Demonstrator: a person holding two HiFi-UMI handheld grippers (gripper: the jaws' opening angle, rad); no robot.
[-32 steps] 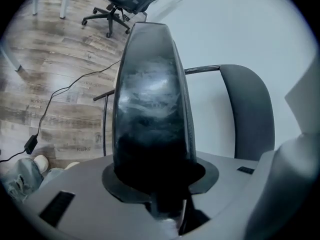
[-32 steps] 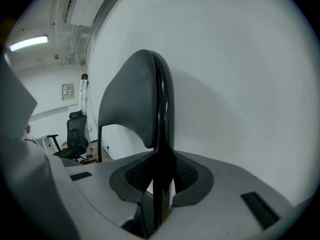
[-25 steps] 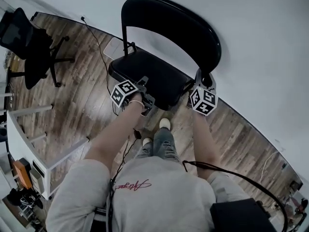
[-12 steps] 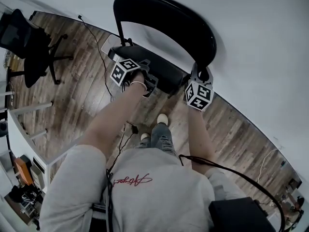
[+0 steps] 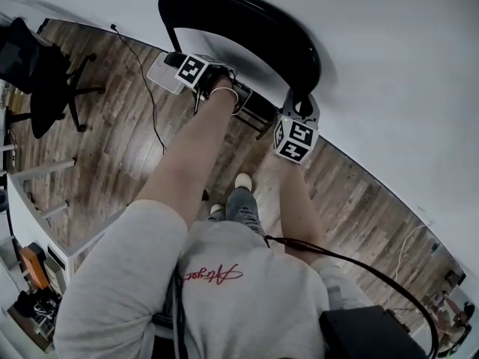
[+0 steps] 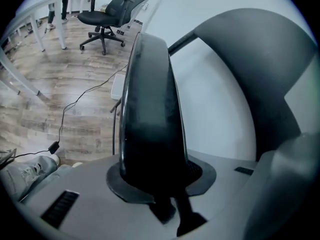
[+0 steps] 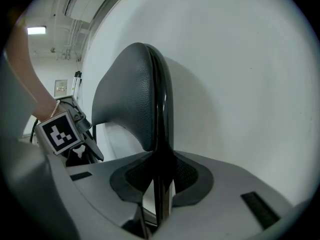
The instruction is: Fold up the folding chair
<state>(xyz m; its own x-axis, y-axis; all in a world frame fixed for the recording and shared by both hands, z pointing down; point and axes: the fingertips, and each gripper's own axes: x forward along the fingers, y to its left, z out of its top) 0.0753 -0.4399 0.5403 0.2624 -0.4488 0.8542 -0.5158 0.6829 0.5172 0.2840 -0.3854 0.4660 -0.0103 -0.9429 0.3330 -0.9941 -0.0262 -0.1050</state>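
We've lifted the black padded seat (image 6: 150, 109) in our left gripper (image 6: 157, 196) jaws up near the black curved backrest (image 7: 130, 94) our right gripper (image 7: 159, 194) jaws hold tight.

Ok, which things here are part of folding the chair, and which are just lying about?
In the job:
- folding chair
- its seat, clamped in the left tongs
- its backrest, clamped in the right tongs

Lying about:
- office chair
- floor cable
- white desk
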